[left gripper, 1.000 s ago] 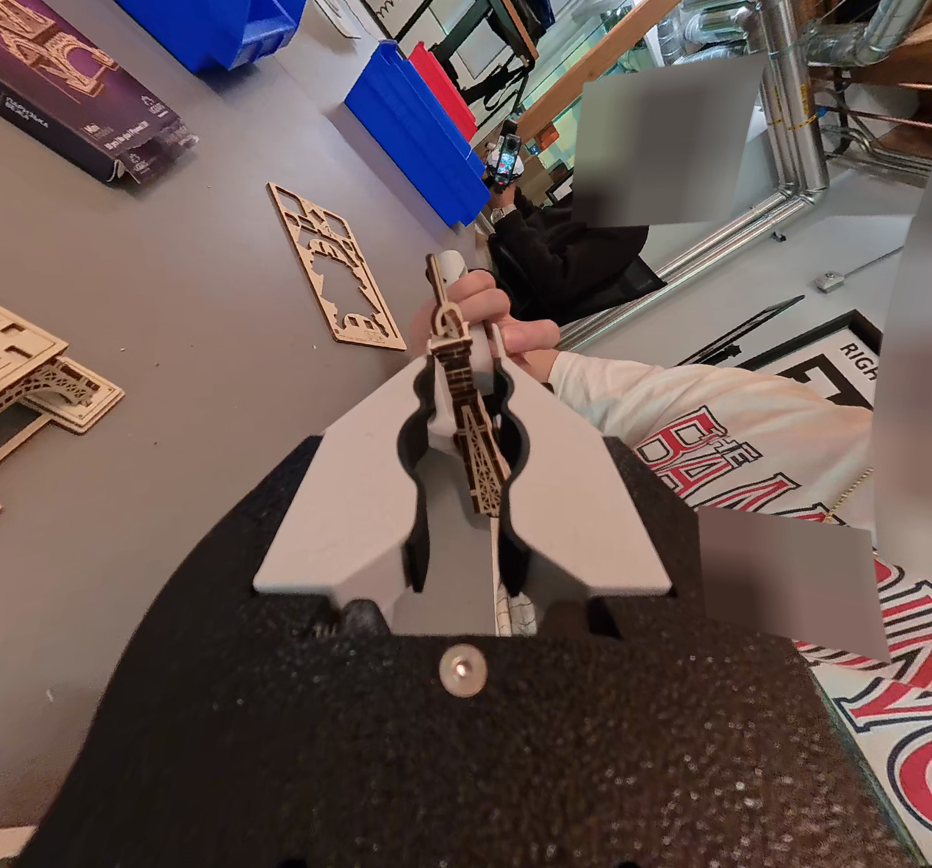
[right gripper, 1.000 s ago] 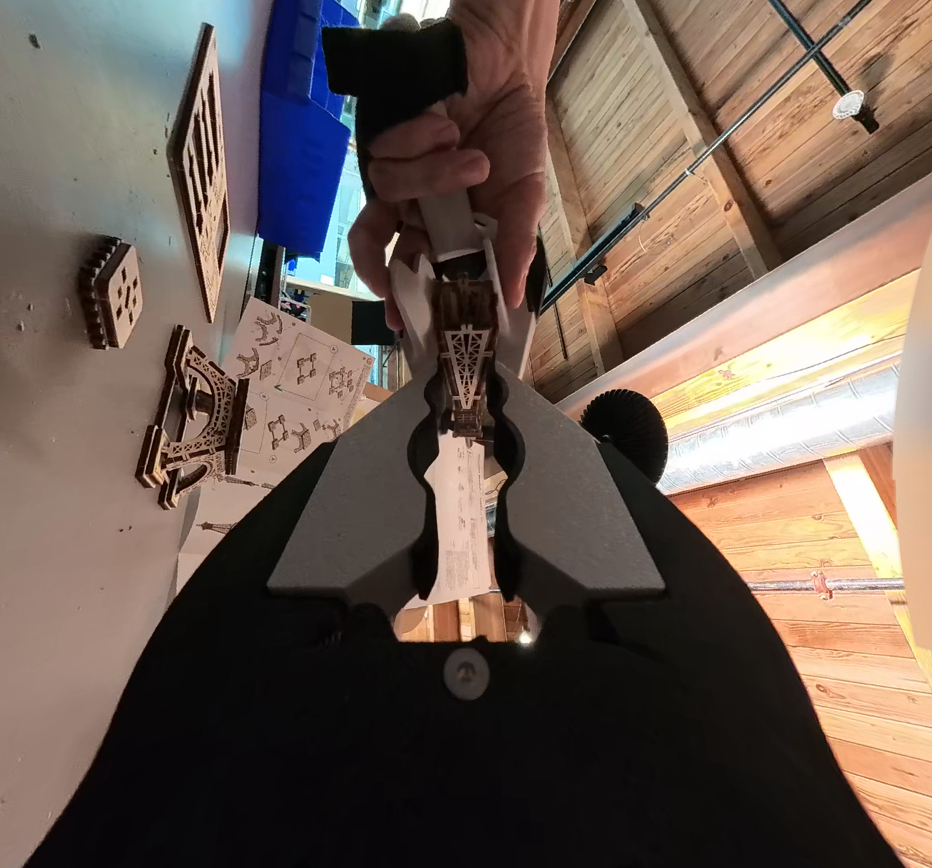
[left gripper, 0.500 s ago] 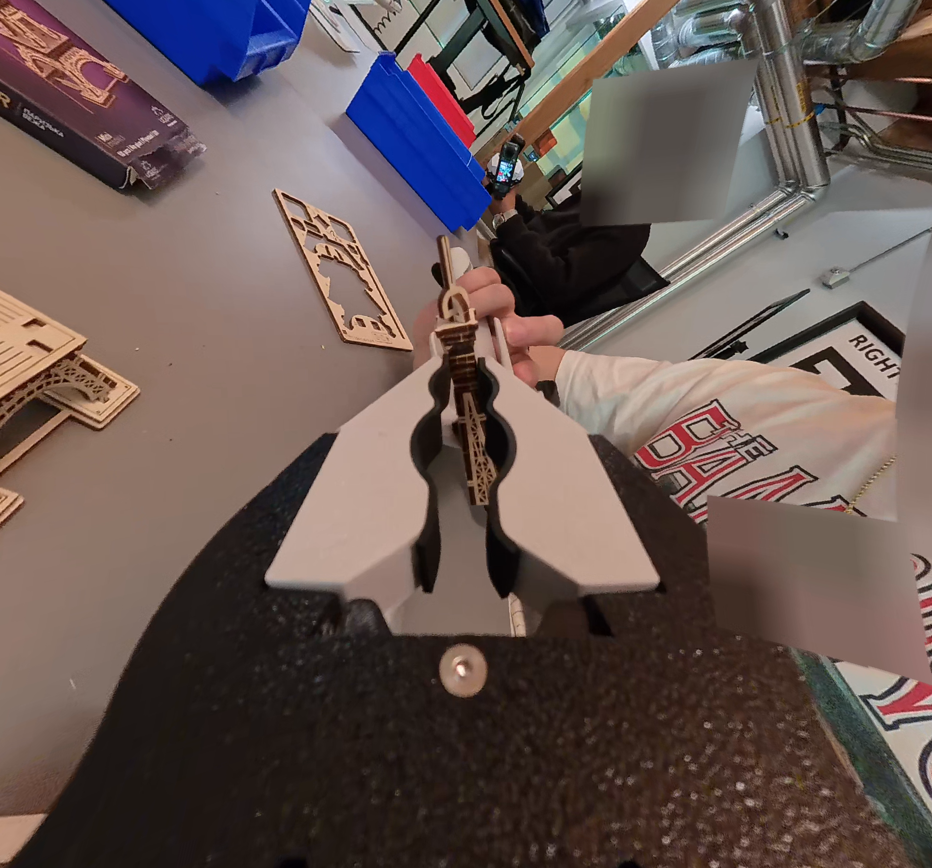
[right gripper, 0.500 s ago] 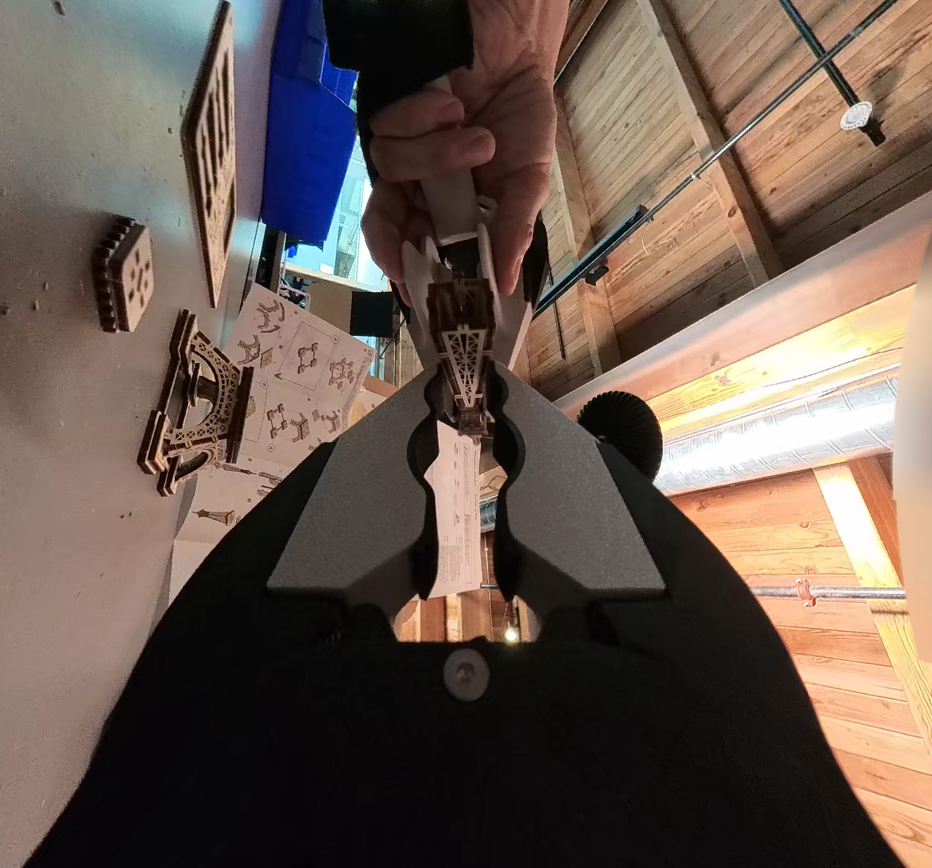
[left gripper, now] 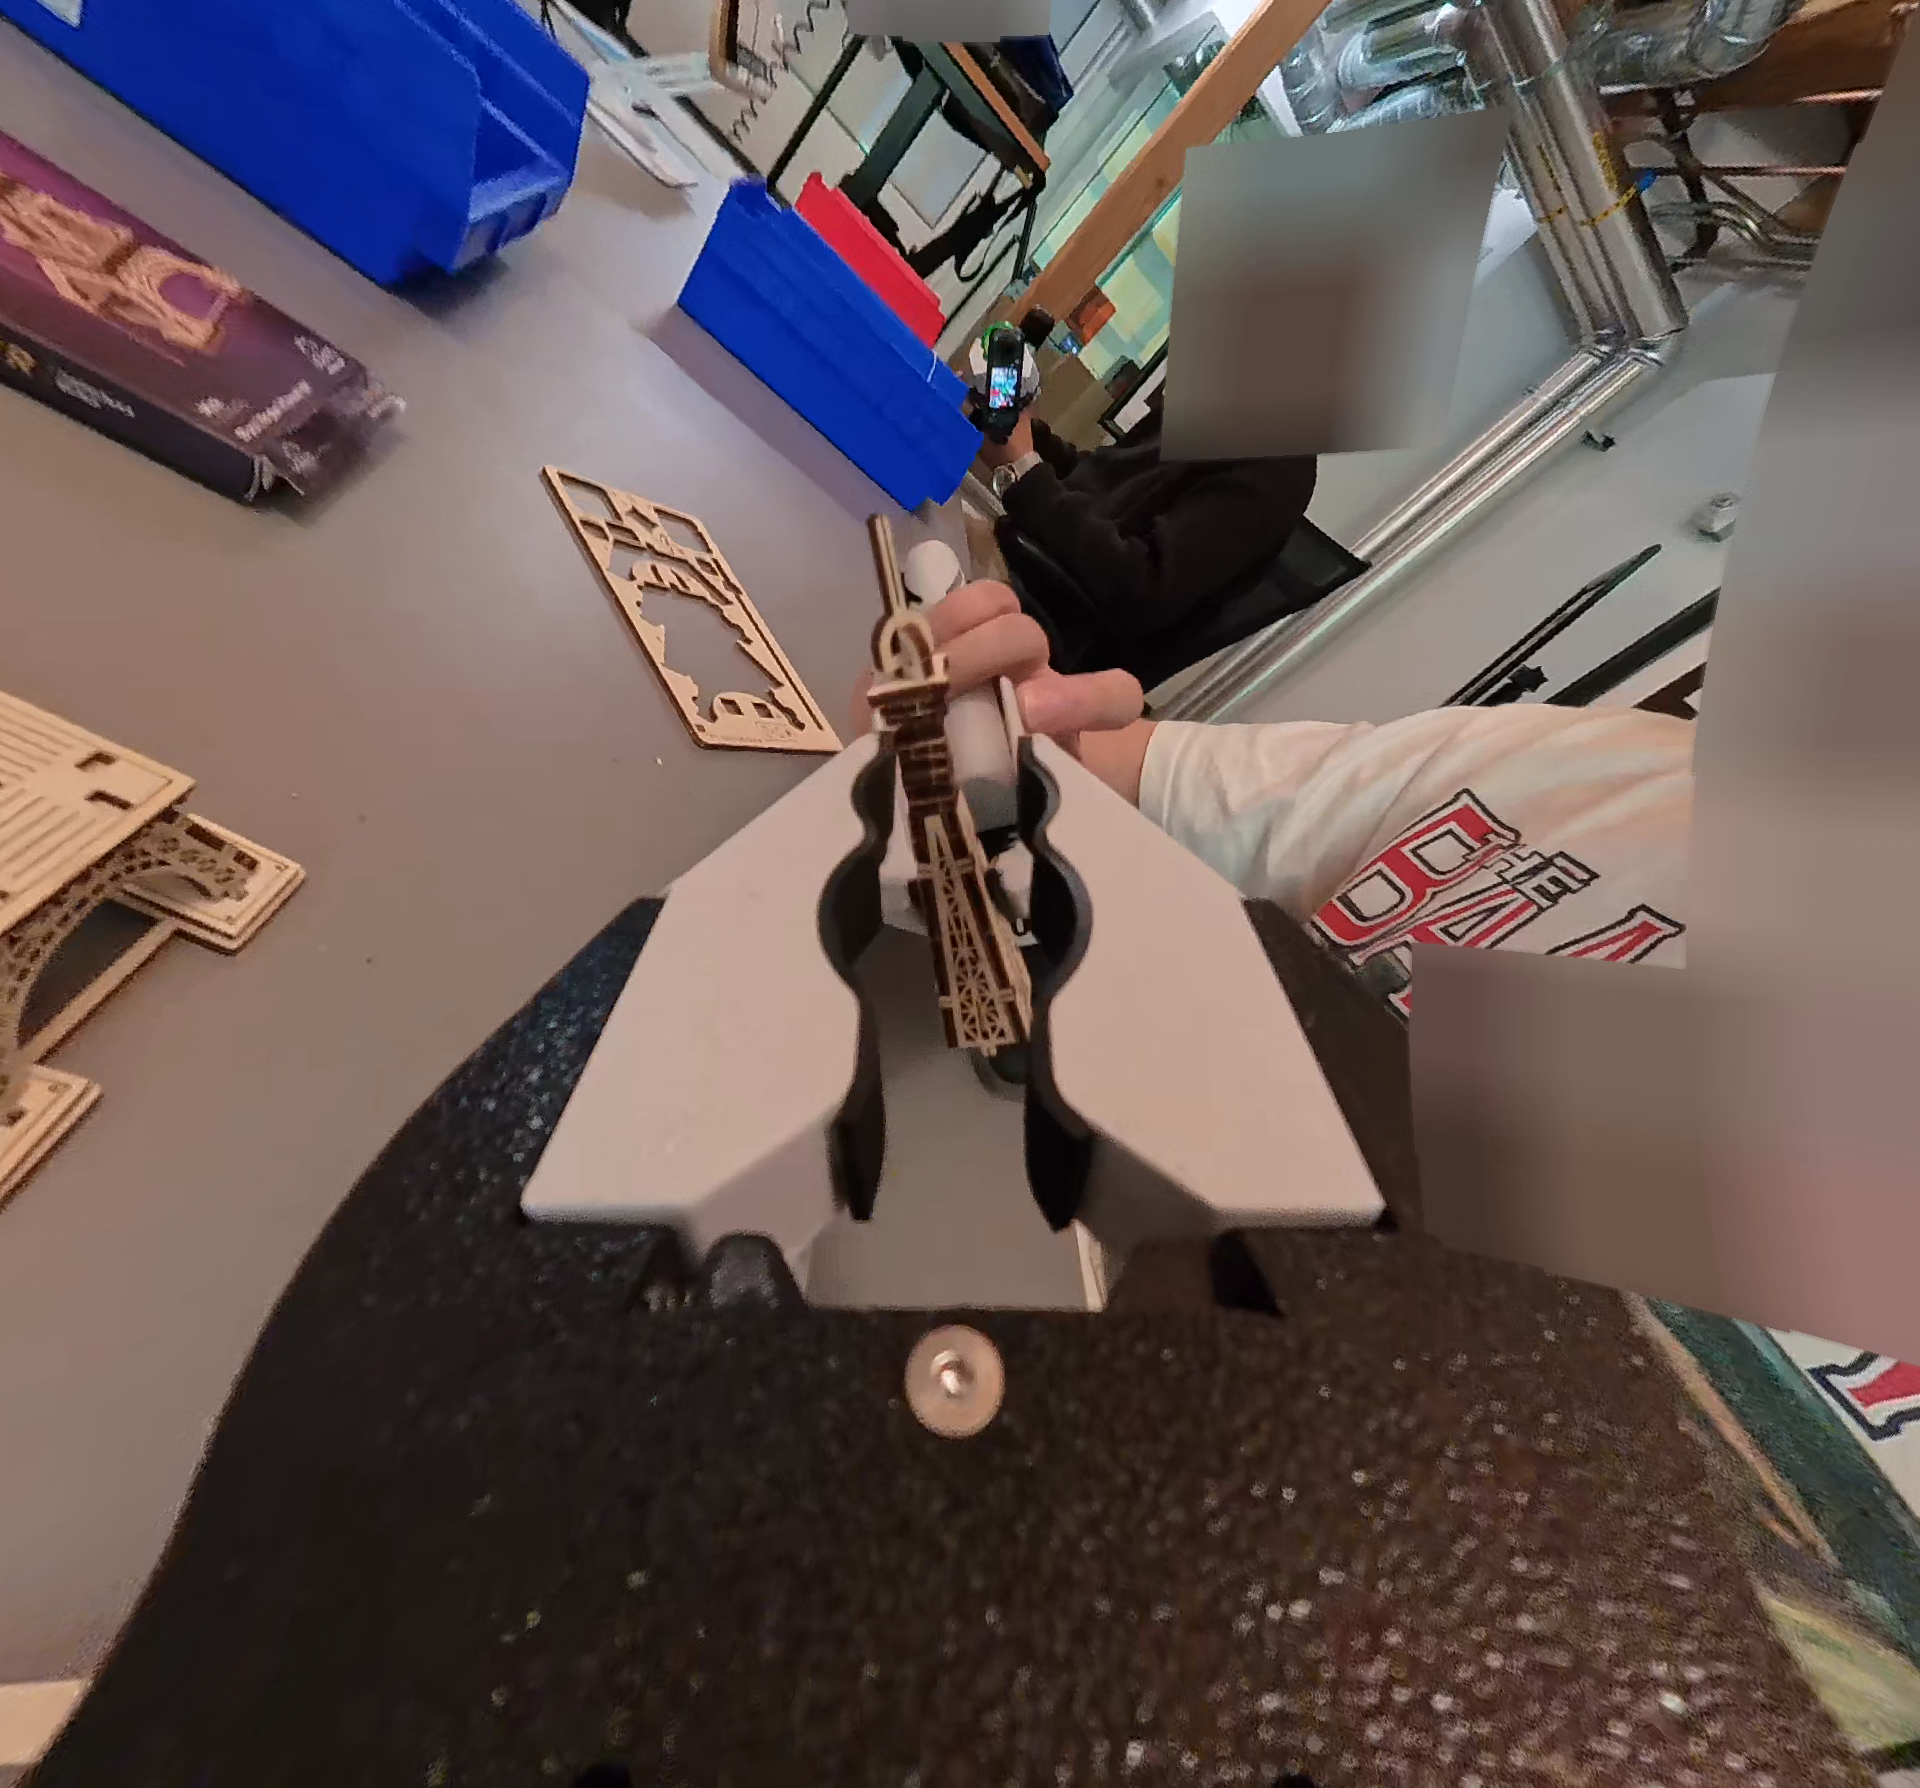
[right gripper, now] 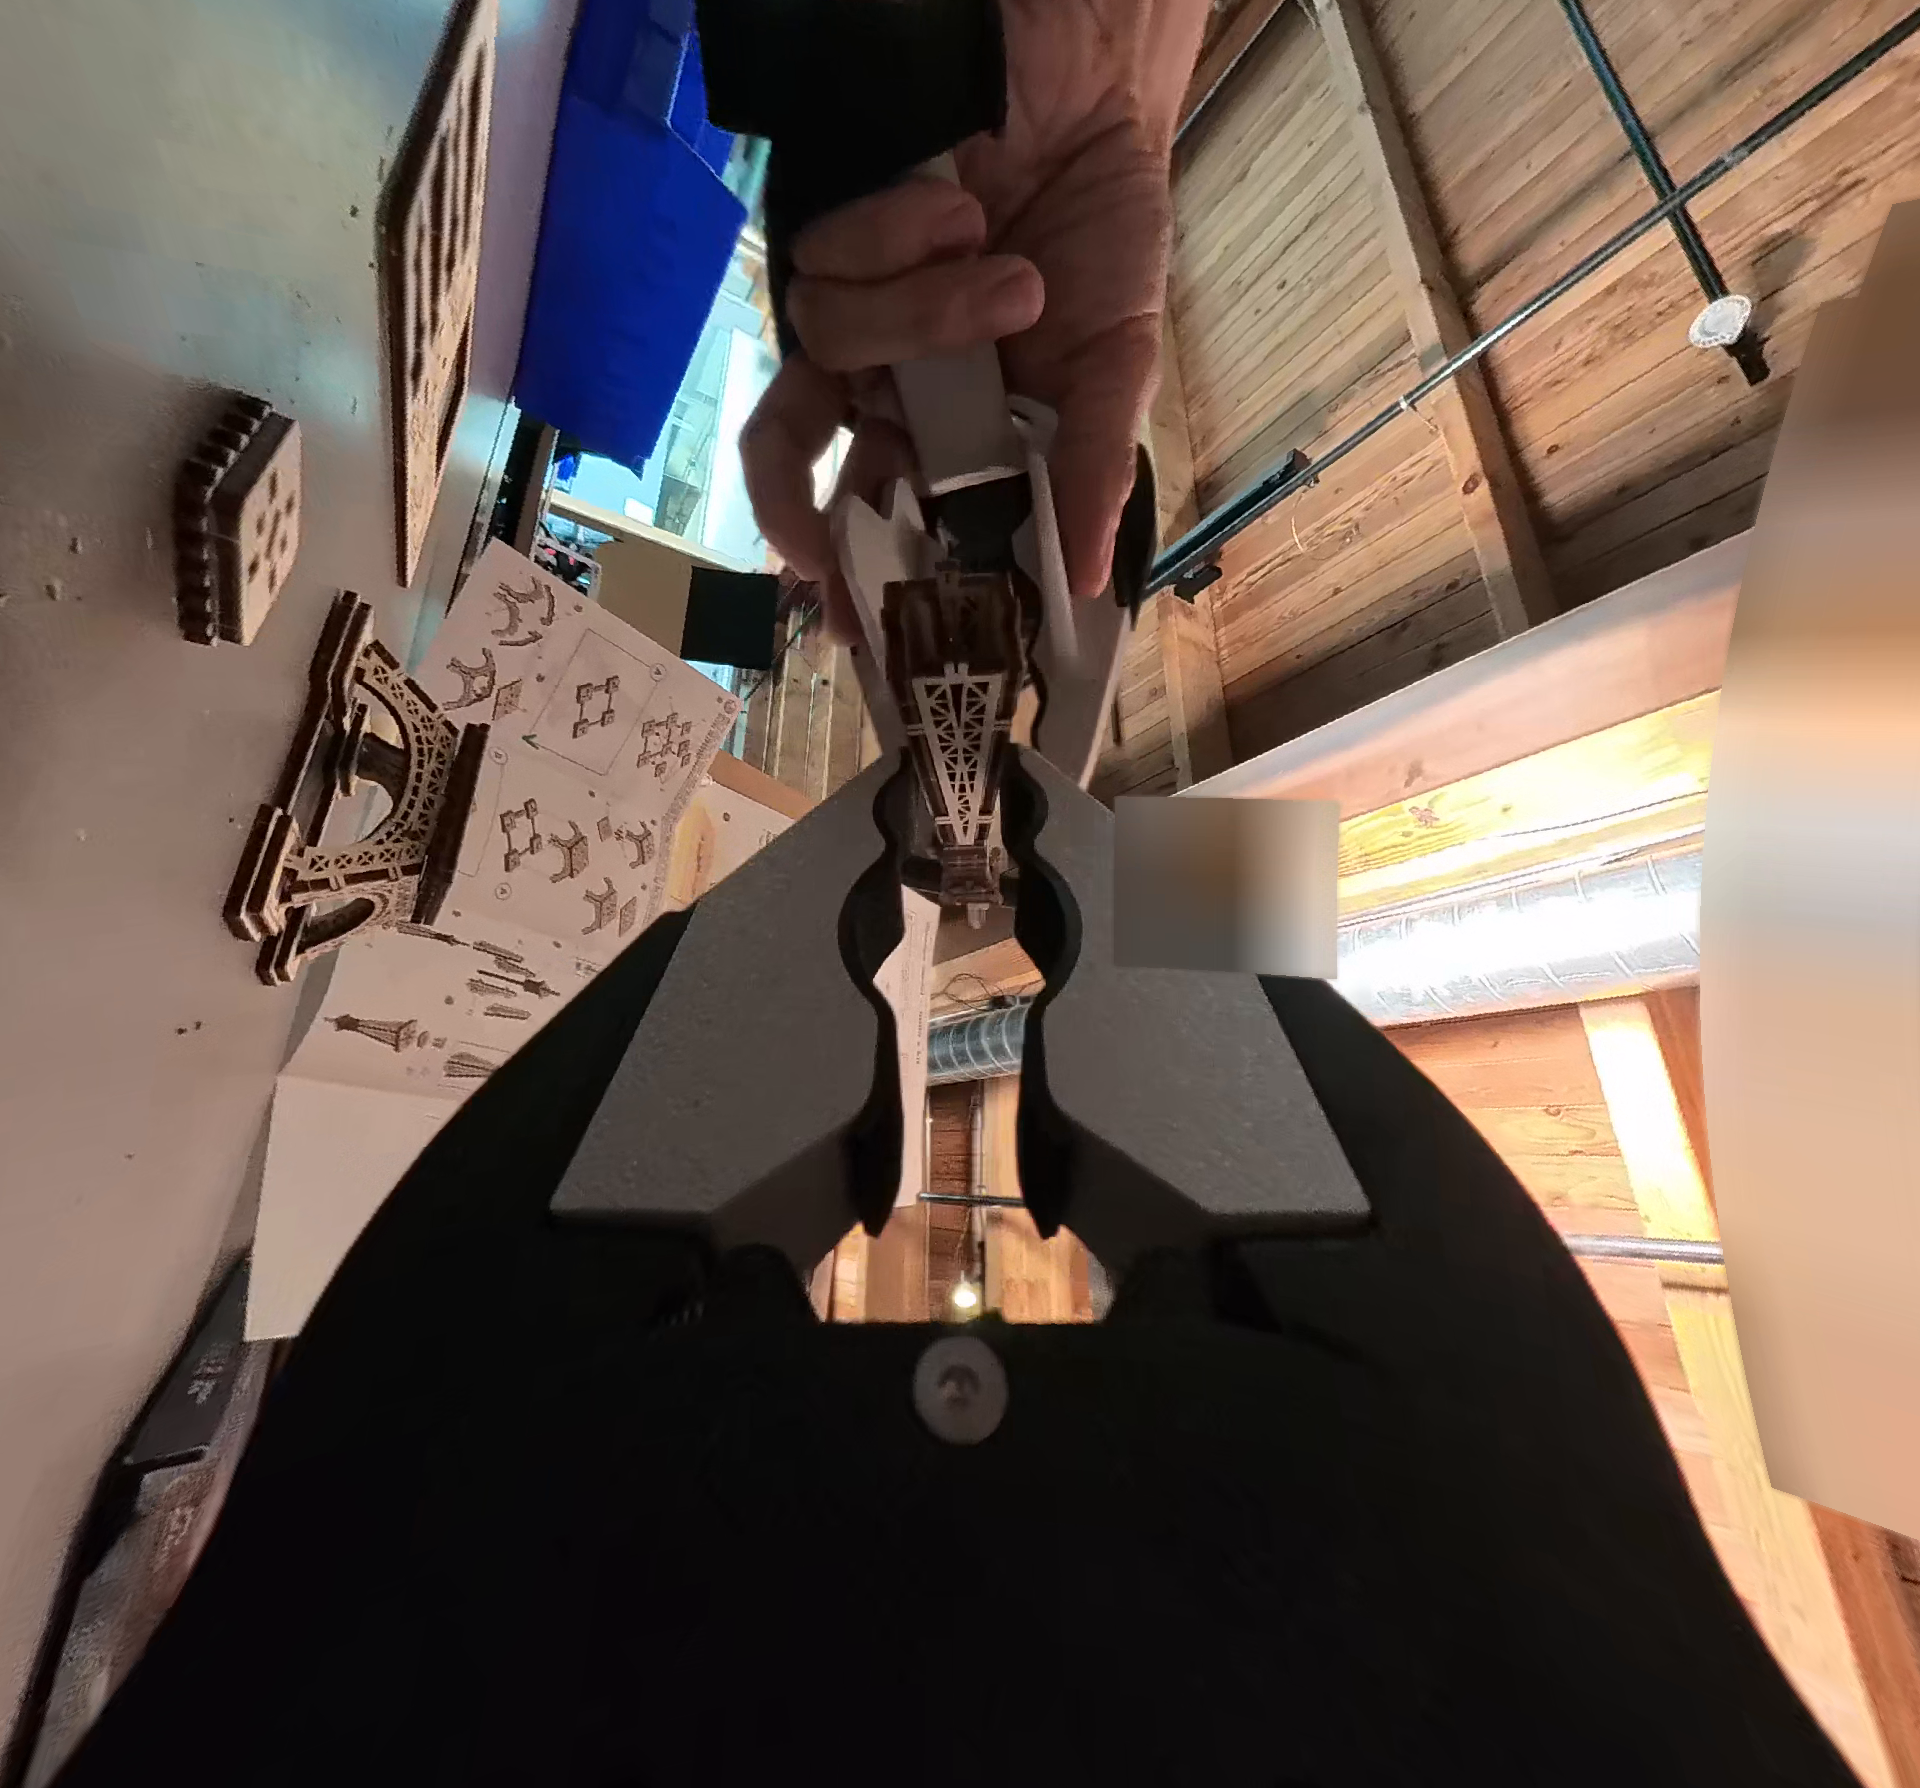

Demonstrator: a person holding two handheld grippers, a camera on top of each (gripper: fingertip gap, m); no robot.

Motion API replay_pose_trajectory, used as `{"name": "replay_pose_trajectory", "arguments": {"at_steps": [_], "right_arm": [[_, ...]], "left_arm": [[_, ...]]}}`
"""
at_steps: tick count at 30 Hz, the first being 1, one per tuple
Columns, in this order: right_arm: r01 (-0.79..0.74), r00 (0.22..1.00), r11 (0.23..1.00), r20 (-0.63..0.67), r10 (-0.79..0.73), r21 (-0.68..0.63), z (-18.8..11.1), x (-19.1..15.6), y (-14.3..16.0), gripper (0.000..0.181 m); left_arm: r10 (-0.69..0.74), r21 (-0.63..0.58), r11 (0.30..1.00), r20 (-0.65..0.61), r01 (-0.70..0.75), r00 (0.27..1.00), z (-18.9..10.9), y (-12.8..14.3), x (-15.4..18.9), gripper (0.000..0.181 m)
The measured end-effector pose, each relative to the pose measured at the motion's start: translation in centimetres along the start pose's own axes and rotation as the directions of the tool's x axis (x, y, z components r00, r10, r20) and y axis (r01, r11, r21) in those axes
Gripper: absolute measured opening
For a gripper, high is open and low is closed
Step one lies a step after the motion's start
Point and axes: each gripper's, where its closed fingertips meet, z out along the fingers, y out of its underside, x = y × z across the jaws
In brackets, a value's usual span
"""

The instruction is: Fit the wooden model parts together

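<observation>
A slim wooden tower spire (left gripper: 940, 865) hangs above the grey table (left gripper: 416, 803) between both grippers, which face each other. Its wide end lies inside my left gripper (left gripper: 954, 782), whose jaws stand apart around it, and it leans toward the right-hand finger. Its narrow top lies between the fingertips of my right gripper (right gripper: 961, 788), which is shut on the spire (right gripper: 956, 730). The left gripper's white fingers (right gripper: 1070, 616) flank the wide end in the right wrist view. The arched tower base (right gripper: 353, 782) stands on the table, and also shows in the left wrist view (left gripper: 83, 865).
A cut-out wooden sheet (left gripper: 696, 626) lies flat on the table. A small toothed wooden block (right gripper: 239, 523) and an instruction sheet (right gripper: 582, 699) lie by the base. Blue bins (left gripper: 312, 55) and a purple box (left gripper: 156, 315) stand further back. A person in dark clothes (left gripper: 1143, 533) sits across the table. Left and right tips are no more than a few centimetres apart.
My left gripper's jaws were narrower on the spire half a second ago and have now widened. The spire has tilted toward the right-hand finger. My right gripper's jaws have kept their spacing.
</observation>
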Motion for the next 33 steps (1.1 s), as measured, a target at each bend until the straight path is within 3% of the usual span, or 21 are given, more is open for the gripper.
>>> {"name": "replay_pose_trajectory", "arguments": {"at_steps": [8, 13, 18, 23, 26, 33], "right_arm": [[0.06, 0.998, 0.998, -0.005, -0.06, 0.0, 0.0, 0.6, -0.4, 0.013], [0.076, 0.993, 0.997, 0.087, -0.075, -0.009, 0.1, -0.9, -0.4, 0.013], [0.072, 0.987, 0.996, 0.151, -0.063, -0.055, 0.1, -2.0, 0.6, 0.013], [-0.031, 0.981, 0.992, 0.187, 0.053, -0.121, 0.0, -2.9, 2.2, 0.013], [-0.176, 0.959, 0.97, 0.195, 0.207, -0.165, -0.1, -3.3, 3.3, 0.013], [-0.349, 0.917, 0.92, 0.137, 0.375, -0.181, -0.3, -3.1, 4.1, 0.012]], "left_arm": [[0.085, 0.013, 0.996, 0.053, -0.085, 0.995, -1.5, 0.4, 0.0, 0.022], [0.082, 0.023, 0.996, 0.099, -0.084, 0.992, -2.1, 0.9, -1.1, 0.021], [0.166, -0.048, 0.986, 0.244, -0.159, 0.955, -2.7, 2.1, -3.1, 0.019], [0.318, -0.178, 0.947, 0.409, -0.267, 0.855, -3.3, 3.5, -4.5, 0.019], [0.387, -0.232, 0.922, 0.498, -0.311, 0.776, -3.3, 4.1, -4.9, 0.022], [0.472, -0.369, 0.881, 0.699, -0.294, 0.537, -2.8, 6.6, -6.5, 0.039]]}}
